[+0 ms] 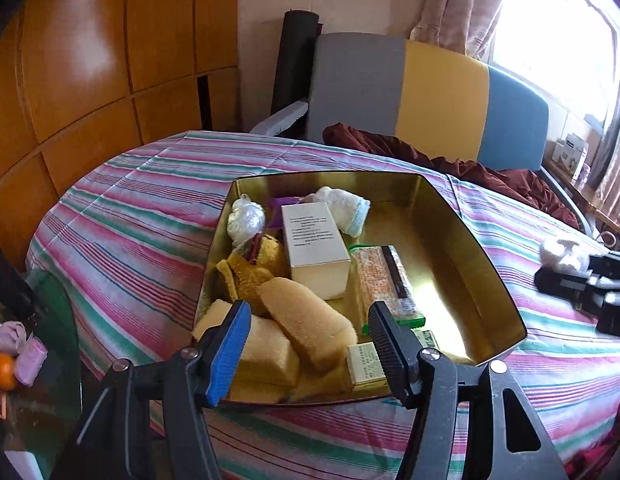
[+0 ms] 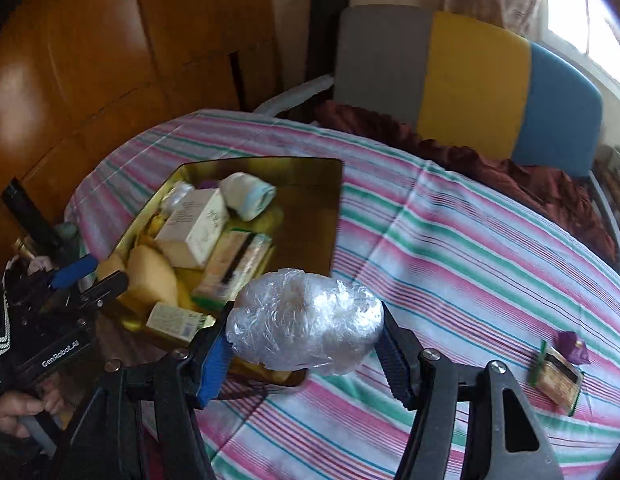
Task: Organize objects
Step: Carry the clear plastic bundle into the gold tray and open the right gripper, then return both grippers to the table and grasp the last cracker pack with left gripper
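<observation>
1. Pinching a crinkled plastic-wrapped bundle (image 2: 304, 326) between its blue and black pads, the right claw (image 2: 306, 344) holds it above the striped cloth of the table (image 2: 450, 240), just off the near right corner of the gold tin (image 2: 310, 184).
2. The left claw (image 1: 306, 344) stands spread over the near edge of the tin, nothing between its pads (two tan sponges (image 1: 306, 328) lie right beneath them).
3. Inside the tin, goods crowd the left side: a cream box (image 1: 314, 248), a rolled white cloth (image 1: 344, 210), another plastic-wrapped ball (image 1: 246, 220), a yellow plush piece (image 1: 254, 272), a packet with a comb (image 1: 386, 280) and a small carton (image 1: 366, 364).
4. The right side of the tin floor shows bare metal.
5. Toward the table's near right edge lie a small green-edged packet (image 2: 558, 378) and a purple wrapper (image 2: 572, 346), touching each other, well apart from the tin; the cloth between is open.
6. Both claws tilt downward; in the right wrist view a hand (image 2: 18, 408) grips the left claw's handle at the table's left edge.
7. The right wrist view is smeared around the tin.
</observation>
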Demonstrator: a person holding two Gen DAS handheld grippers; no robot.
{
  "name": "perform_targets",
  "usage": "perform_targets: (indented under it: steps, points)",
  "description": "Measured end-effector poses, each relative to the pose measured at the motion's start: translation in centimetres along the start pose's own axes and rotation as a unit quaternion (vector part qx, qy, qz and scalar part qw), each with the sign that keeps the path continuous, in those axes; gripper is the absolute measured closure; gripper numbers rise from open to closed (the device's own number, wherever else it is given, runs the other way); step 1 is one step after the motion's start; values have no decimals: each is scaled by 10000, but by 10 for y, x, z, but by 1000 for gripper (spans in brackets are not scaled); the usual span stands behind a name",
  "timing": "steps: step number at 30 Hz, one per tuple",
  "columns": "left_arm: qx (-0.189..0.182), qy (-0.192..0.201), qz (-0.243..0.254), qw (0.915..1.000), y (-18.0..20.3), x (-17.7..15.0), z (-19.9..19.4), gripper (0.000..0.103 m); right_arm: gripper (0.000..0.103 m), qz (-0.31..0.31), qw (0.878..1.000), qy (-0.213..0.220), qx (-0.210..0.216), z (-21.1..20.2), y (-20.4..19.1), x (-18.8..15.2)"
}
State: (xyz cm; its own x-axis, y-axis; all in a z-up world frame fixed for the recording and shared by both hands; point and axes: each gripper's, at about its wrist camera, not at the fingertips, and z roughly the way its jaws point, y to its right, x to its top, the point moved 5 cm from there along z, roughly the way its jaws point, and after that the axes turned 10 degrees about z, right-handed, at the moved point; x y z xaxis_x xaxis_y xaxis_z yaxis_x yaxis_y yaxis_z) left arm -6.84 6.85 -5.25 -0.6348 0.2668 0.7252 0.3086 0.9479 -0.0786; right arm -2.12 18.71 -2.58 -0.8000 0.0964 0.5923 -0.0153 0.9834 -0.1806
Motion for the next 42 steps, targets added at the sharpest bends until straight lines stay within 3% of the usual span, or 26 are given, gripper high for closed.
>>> perform_targets:
  steps: [6, 20, 24, 27, 42]
  points:
    - [76, -39, -216, 9997, -18, -3, 3, 41, 37, -469, 9981, -406, -16, 33, -39, -7]
    - [55, -101, -255, 9996, -22, -8, 9, 40, 33, -654, 9931, -936, -260, 71, -46, -26]
    - [36, -98, -232, 9997, -20, -8, 9, 36, 30, -541, 9945, -871, -227, 68, -43, -28]
    - [18, -125, -194, 9997, -17, -9, 10, 36, 19, -444, 9956, -814, -133, 65, -41, -27]
    - [-23, -81, -91, 9999, -8, -8, 6, 34, 19, -7, 9983, -571, -100, 45, -17, -26]
